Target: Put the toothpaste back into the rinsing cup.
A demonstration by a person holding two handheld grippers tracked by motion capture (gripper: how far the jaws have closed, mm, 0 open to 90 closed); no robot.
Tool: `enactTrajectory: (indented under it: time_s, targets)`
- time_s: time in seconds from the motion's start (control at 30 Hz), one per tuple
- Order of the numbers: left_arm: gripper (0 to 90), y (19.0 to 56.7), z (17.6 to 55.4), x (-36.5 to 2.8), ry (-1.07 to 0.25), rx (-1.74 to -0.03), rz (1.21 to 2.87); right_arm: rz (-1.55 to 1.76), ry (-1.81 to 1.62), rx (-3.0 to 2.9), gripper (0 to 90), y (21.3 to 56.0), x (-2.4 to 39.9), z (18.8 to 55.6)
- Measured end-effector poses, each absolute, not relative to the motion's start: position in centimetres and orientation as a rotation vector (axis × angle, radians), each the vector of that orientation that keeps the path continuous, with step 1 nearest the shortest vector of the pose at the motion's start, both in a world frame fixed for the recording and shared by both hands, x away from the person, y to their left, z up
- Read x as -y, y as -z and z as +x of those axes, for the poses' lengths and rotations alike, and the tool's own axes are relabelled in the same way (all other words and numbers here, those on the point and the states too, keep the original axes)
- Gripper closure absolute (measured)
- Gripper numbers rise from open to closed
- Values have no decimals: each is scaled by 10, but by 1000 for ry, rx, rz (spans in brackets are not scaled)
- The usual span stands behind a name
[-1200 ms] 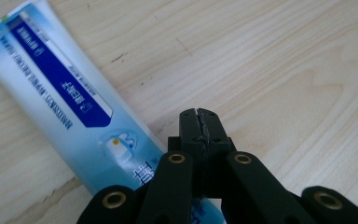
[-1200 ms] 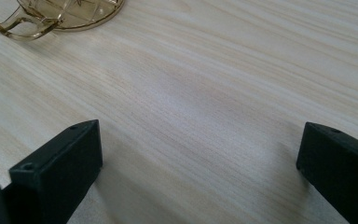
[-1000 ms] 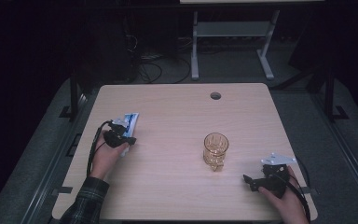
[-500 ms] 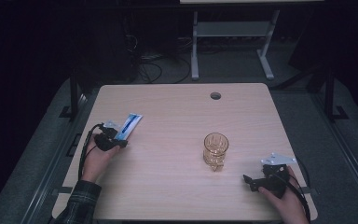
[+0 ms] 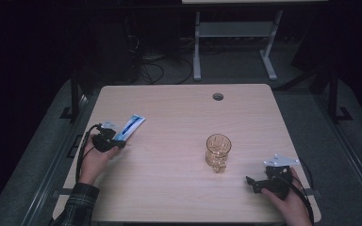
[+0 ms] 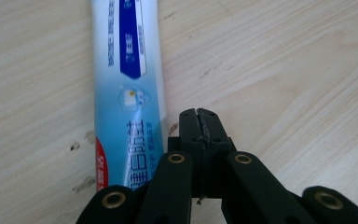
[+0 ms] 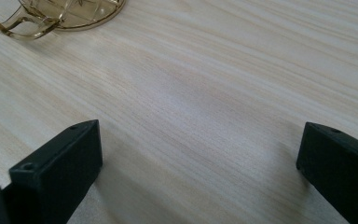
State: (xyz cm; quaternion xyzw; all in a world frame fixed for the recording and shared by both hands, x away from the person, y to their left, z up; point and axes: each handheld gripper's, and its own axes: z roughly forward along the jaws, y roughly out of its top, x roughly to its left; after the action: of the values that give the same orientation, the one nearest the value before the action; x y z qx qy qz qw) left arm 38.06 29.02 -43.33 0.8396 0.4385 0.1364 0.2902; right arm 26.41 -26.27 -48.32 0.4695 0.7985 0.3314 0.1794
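A white and blue toothpaste tube (image 5: pixel 131 125) lies flat on the wooden table (image 5: pixel 169 108) near its left edge. My left gripper (image 5: pixel 118 142) rests at the tube's near end, jaws shut. In the left gripper view the closed jaws (image 6: pixel 200 119) sit just to the right of the tube (image 6: pixel 126 93), pressed together with nothing between them. My right gripper (image 5: pixel 252 182) lies low at the front right with its jaws wide open (image 7: pixel 200 135) over bare wood. An amber glass mug (image 5: pixel 217 151) stands upright to its left, and its base and handle (image 7: pixel 70 11) show at the top of the right gripper view.
A round cable hole (image 5: pixel 218 96) sits near the table's far edge. Beyond the table stand a grey metal stand (image 5: pixel 235 33) and loose cables (image 5: pixel 146 70) on the dark floor.
My left hand has drawn back a little to the left, and more of the tube's length lies uncovered on the table. The right hand and the mug have kept still.
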Motion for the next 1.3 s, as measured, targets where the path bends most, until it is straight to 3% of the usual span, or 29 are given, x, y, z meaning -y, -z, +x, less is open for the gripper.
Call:
enactTrajectory:
  time_s: [0.57, 0.83, 1.3]
  targets:
    - [532, 407, 408, -284, -420, -1186, 2283, 1327, -937, -2257, 0, 483, 263, 264]
    - [413, 402, 425, -280, -438, -1195, 2281, 1327, -937, -2257, 0, 483, 263, 264]
    - [319, 400, 462, -274, -458, -1211, 2280, 1327, -937, -2257, 0, 483, 263, 264]
